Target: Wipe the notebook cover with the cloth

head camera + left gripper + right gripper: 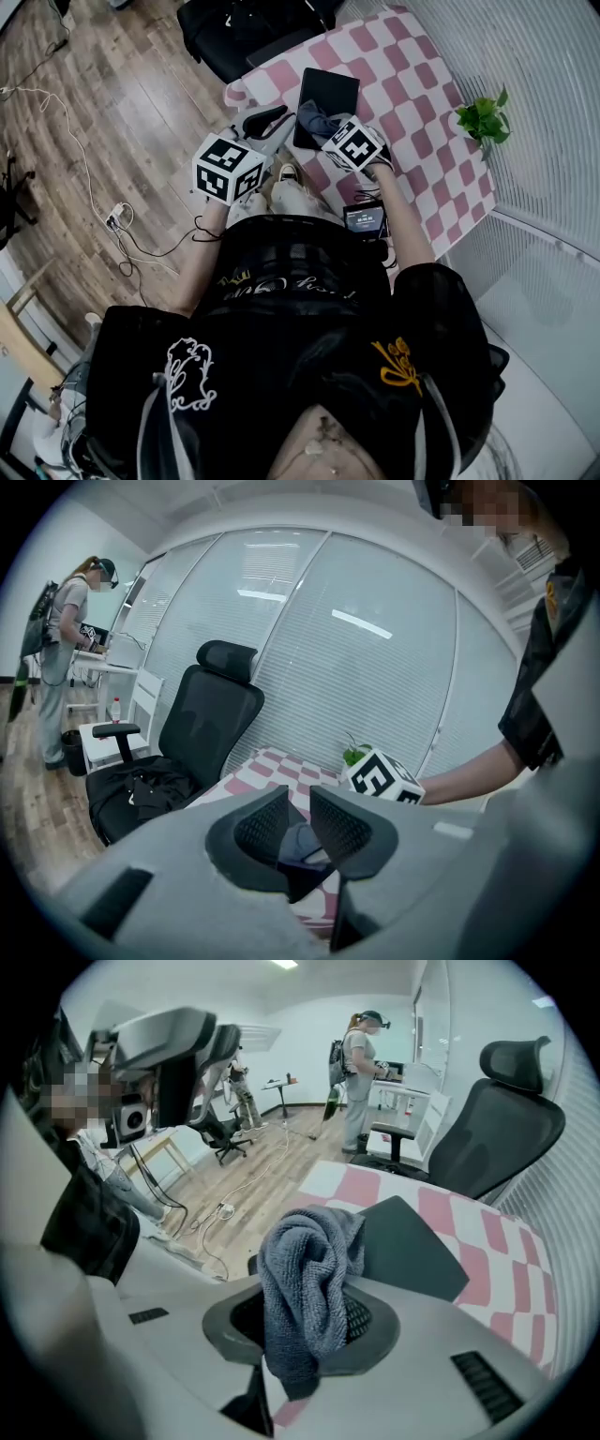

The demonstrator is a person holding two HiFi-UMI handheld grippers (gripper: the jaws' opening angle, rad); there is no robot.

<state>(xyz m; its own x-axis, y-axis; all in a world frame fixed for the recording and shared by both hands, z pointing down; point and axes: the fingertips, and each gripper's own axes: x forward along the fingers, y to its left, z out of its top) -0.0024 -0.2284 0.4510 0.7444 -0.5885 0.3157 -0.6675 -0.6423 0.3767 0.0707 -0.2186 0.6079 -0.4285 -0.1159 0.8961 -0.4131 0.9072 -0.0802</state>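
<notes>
A black notebook lies on the pink-and-white checked table. A grey cloth hangs bunched between the jaws of my right gripper, which is shut on it over the notebook's near end. Whether the cloth touches the cover I cannot tell. My left gripper hovers just off the table's left edge beside the notebook. Its jaws stand a narrow gap apart with nothing in them. In the left gripper view the cloth shows through that gap.
A small potted plant stands at the table's right edge, and a dark device with a screen lies at the near edge. A black office chair stands beyond the table. Another person stands far off.
</notes>
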